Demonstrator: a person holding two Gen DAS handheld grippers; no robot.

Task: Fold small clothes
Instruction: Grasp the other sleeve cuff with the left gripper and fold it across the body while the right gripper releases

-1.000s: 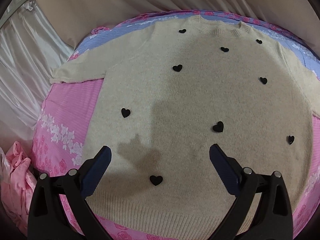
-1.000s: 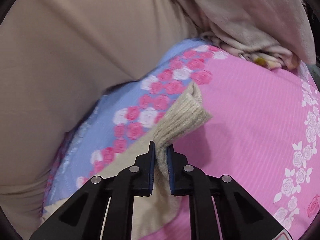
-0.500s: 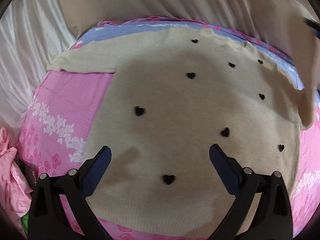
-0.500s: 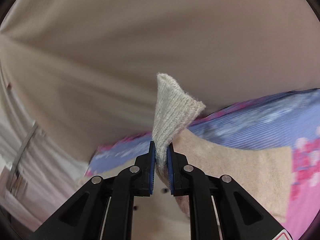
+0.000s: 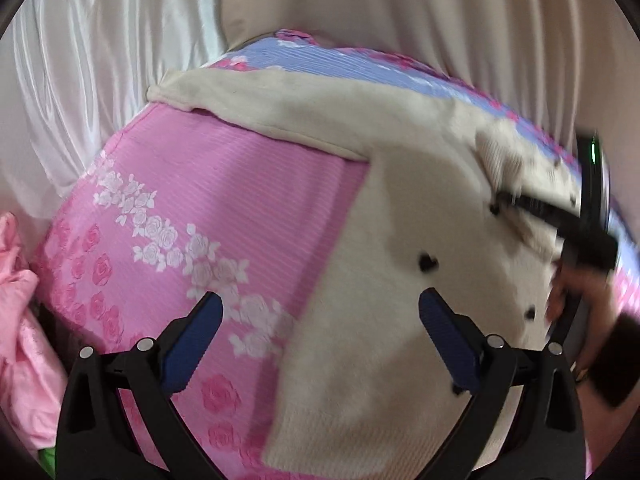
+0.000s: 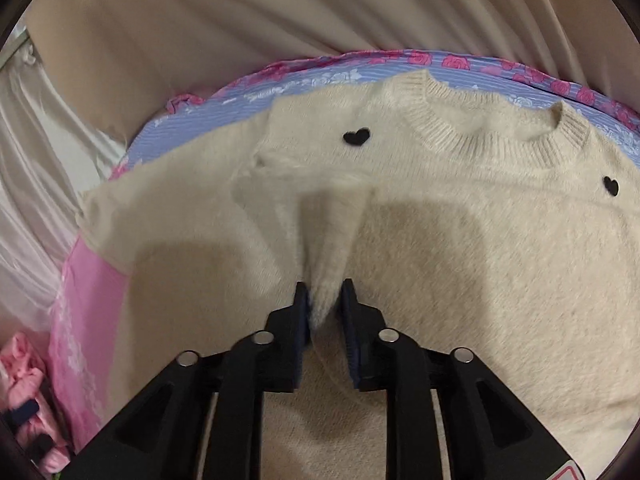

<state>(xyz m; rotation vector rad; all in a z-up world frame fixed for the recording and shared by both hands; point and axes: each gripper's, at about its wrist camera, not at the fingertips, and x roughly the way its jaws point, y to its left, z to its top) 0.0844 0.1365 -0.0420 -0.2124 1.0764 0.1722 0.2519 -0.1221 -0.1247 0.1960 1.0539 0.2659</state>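
Observation:
A cream knit sweater (image 5: pixel 400 300) with small black hearts lies flat on the pink floral bedspread (image 5: pixel 224 208). Its left sleeve (image 5: pixel 256 100) stretches out to the left. My left gripper (image 5: pixel 320 320) is open and empty, hovering above the sweater's left edge. My right gripper (image 6: pixel 325 300) is shut on the right sleeve (image 6: pixel 328 240), which is folded over the sweater's chest below the ribbed collar (image 6: pixel 480 136). It also shows in the left wrist view (image 5: pixel 500 200), blurred, with the hand behind it.
Beige and white curtains (image 6: pixel 200 20) hang behind the bed. A crumpled pink cloth (image 5: pixel 20 320) lies at the bed's left edge, also in the right wrist view (image 6: pixel 28 380). A blue floral band (image 6: pixel 320 76) runs along the bedspread's far edge.
My right gripper has carried the right sleeve up and leftward across onto the sweater's chest. My left gripper has swung left, toward the sweater's left side.

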